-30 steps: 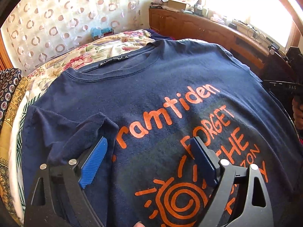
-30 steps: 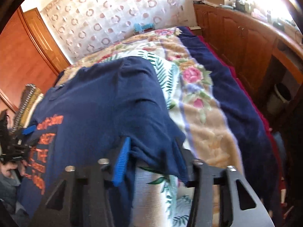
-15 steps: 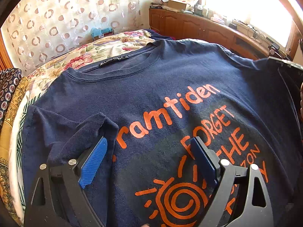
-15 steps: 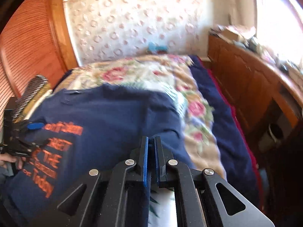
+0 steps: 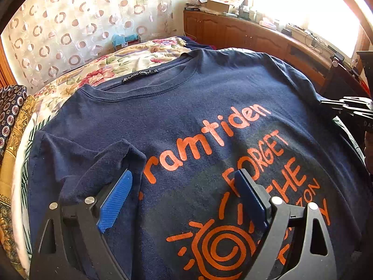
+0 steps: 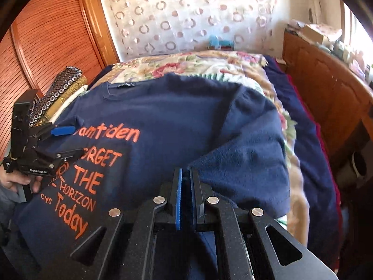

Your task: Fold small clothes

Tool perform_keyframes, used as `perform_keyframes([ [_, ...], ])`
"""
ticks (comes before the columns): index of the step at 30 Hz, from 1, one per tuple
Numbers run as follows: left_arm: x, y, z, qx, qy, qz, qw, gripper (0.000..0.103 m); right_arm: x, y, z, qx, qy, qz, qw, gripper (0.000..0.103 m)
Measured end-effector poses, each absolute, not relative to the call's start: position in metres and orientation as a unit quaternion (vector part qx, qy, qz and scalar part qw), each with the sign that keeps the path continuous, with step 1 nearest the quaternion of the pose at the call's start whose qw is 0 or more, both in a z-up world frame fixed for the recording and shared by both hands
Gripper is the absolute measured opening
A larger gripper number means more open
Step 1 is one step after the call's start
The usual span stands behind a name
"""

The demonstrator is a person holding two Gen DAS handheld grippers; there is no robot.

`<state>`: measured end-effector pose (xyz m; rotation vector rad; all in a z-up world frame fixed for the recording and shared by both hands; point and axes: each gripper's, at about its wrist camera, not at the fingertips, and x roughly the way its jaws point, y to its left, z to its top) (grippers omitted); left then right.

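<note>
A navy T-shirt (image 5: 186, 107) with orange lettering lies face up on the bed; it also shows in the right wrist view (image 6: 167, 121). My left gripper (image 5: 184, 186) is open and hovers just above the shirt's chest print, with the folded-in left sleeve (image 5: 105, 163) beside its left finger. It also shows in the right wrist view (image 6: 63, 140). My right gripper (image 6: 185, 182) is shut on the shirt's right sleeve (image 6: 244, 170) and holds it lifted over the shirt body. It appears at the right edge of the left wrist view (image 5: 345, 107).
A floral bedspread (image 6: 209, 65) covers the bed. Folded patterned cloths (image 5: 11, 121) lie at the left. A wooden cabinet (image 5: 244, 35) with clutter runs along the right under a bright window. A curtain with rings (image 5: 70, 23) hangs behind, and a wooden louvred door (image 6: 46, 35) stands at the left.
My right gripper closed on the right sleeve and carried it up and inward over the shirt. My left gripper stayed open in place.
</note>
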<state>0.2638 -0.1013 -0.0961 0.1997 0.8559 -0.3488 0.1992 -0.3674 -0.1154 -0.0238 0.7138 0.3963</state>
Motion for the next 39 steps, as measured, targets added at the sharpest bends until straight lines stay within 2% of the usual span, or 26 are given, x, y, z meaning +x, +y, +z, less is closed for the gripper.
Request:
perform_keyframes([
  [5, 0.254, -0.107, -0.078, 0.084, 0.390, -0.189, 0.897, 0.090, 0.192, -0.375, -0.098, -0.015, 0.332, 0.185, 0.925, 0.018],
  [10, 0.243, -0.117, -0.053, 0.071, 0.370, -0.221, 0.899, 0.090, 0.176, -0.404, -0.076, 0.015, 0.293, 0.150, 0.944, 0.049],
  [14, 0.236, -0.126, -0.041, 0.072, 0.355, -0.233, 0.903, 0.090, 0.188, -0.433, -0.085, 0.030, 0.314, 0.098, 0.944, 0.050],
  [23, 0.230, -0.129, -0.041, 0.074, 0.357, -0.236, 0.901, 0.090, 0.218, -0.450, -0.126, 0.094, 0.395, 0.086, 0.910, 0.050],
  [24, 0.230, -0.128, -0.042, 0.074, 0.358, -0.234, 0.901, 0.090, 0.221, -0.454, -0.123, 0.105, 0.397, 0.090, 0.907, 0.046],
  [25, 0.229, -0.126, -0.043, 0.073, 0.358, -0.231, 0.902, 0.090, 0.221, -0.454, -0.125, 0.113, 0.400, 0.098, 0.904, 0.032],
  [27, 0.229, -0.119, -0.044, 0.069, 0.359, -0.224, 0.904, 0.090, 0.221, -0.459, -0.121, 0.107, 0.397, 0.099, 0.906, 0.026],
  [28, 0.228, -0.118, -0.044, 0.067, 0.358, -0.221, 0.905, 0.090, 0.220, -0.459, -0.119, 0.098, 0.393, 0.093, 0.910, 0.017],
  [30, 0.227, -0.110, -0.045, 0.062, 0.358, -0.214, 0.907, 0.090, 0.218, -0.459, -0.113, 0.083, 0.379, 0.077, 0.918, 0.007],
  [39, 0.220, -0.078, -0.046, 0.046, 0.357, -0.186, 0.914, 0.090, 0.205, -0.432, -0.053, 0.038, 0.292, 0.076, 0.953, 0.006],
])
